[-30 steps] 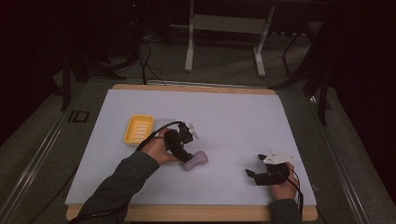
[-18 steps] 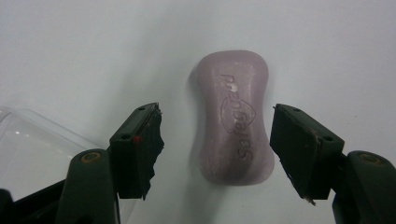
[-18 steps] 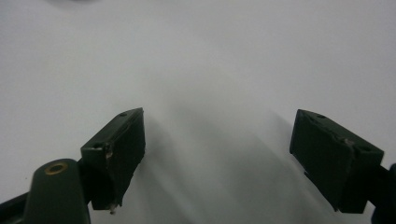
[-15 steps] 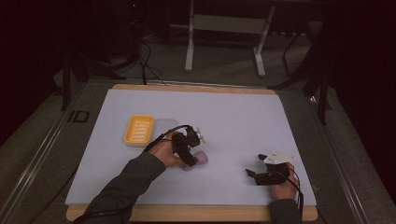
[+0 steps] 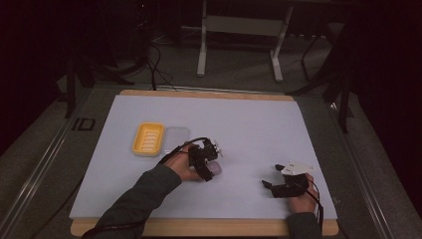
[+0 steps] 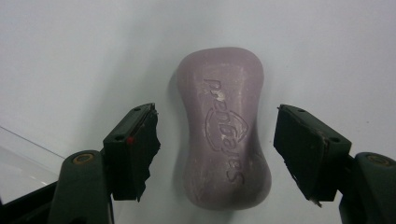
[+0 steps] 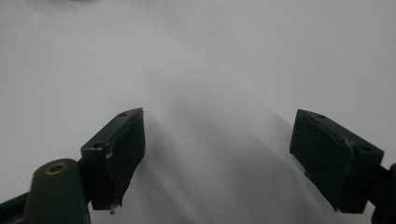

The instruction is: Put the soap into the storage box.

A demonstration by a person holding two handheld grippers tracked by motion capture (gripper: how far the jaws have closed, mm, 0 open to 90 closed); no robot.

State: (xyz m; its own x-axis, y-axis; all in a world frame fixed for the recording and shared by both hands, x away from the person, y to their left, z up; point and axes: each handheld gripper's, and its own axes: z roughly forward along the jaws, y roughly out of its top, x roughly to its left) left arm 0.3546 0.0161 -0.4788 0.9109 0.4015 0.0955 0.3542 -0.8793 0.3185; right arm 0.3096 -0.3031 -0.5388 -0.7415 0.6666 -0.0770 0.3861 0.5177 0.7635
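Note:
A purple bar of soap (image 6: 222, 126) lies flat on the white mat, lettering up. In the left gripper view my left gripper (image 6: 217, 142) hangs over the bar, with one jaw on each side of its waist. A gap shows on both sides, so neither pad touches the soap, and the jaws have just been opening. From above, the left gripper (image 5: 206, 162) covers most of the soap (image 5: 216, 170). My right gripper (image 5: 272, 181) rests near the mat's front right, open with only bare mat between its pads (image 7: 116, 149).
A yellow ribbed soap dish (image 5: 148, 138) sits left of the left hand, with a clear lid (image 5: 177, 135) beside it. The white mat (image 5: 259, 129) covers a wooden board. Dark floor, cables and a stand's legs lie beyond the table.
My left gripper has moved right and down onto the soap, which lay just to its right before. Its jaws now straddle the bar. The right hand has stayed put.

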